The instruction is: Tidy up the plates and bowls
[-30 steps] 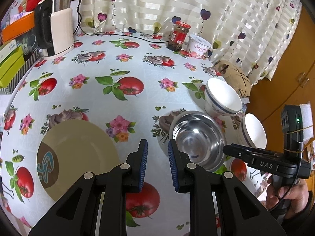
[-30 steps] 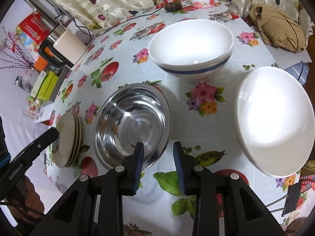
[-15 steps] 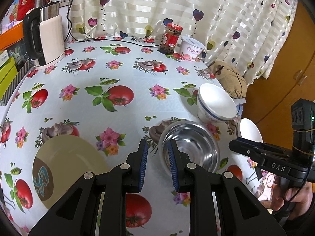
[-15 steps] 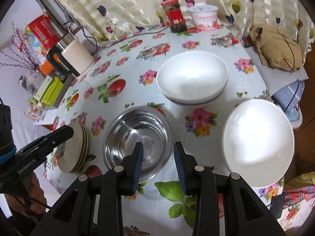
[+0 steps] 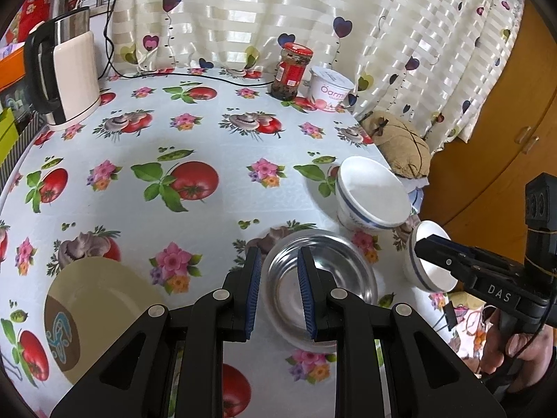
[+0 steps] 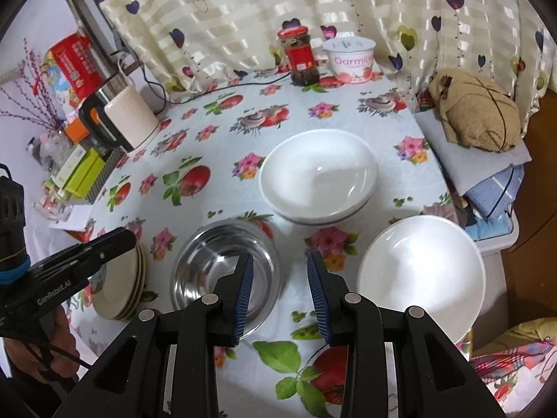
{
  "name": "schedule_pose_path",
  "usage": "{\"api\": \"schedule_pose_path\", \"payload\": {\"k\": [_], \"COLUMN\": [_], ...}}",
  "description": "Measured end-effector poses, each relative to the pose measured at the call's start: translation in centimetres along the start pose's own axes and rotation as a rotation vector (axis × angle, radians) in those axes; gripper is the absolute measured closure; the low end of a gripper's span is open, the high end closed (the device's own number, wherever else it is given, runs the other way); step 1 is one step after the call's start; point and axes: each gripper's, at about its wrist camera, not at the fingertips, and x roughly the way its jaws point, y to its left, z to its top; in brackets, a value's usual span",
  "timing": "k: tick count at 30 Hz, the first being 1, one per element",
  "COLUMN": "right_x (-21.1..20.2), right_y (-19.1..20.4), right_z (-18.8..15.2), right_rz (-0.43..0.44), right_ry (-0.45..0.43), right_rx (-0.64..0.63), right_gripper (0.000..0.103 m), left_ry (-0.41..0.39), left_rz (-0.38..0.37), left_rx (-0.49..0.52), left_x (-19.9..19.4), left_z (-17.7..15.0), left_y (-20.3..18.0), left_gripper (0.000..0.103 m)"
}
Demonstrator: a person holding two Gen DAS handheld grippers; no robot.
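1. Left gripper (image 5: 276, 294): blue-padded jaws parted by a narrow gap, nothing between them, hovering above the tablecloth (image 5: 222, 160) at the near rim of the steel bowl (image 5: 322, 287).
2. Right gripper (image 6: 280, 294): jaws spread a little wider, empty, above the strip of cloth between the steel bowl and the plain white bowl (image 6: 421, 275).
3. Steel bowl: upright on the table, empty, near edge, centre.
4. Stack of beige plates (image 6: 120, 287): left of the steel bowl, near it without touching; the top plate carries a brown and blue motif.
5. Plain white bowl: right of the steel bowl, close to the table's right edge.
6. Blue-banded white bowl (image 6: 318, 181): behind both, appears nested on a second one.
7. Electric kettle (image 5: 71, 69): far left, cord trailing along the curtain (image 5: 313, 7).
8. Red-lidded jar (image 5: 292, 71) and yoghurt tub (image 5: 330, 88): side by side at the far edge.
9. Tan cloth bundle (image 6: 475, 111): on folded fabric off the right side.
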Motion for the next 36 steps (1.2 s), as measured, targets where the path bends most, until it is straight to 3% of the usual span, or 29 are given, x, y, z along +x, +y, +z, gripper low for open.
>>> {"api": "schedule_pose_path", "payload": {"k": [36], "right_x": [1.2], "right_y": [-4.6], "right_z": [3.2], "right_rz": [-0.083], "right_ry": [-0.035], "right_rx": [0.045], "right_gripper": [0.071], "left_ry": [0.037], "left_rz": [-0.065], "left_rx": [0.016], "left_x": [5.6], "left_z": [4.0], "left_y": [-4.8], "left_gripper": [0.080]}}
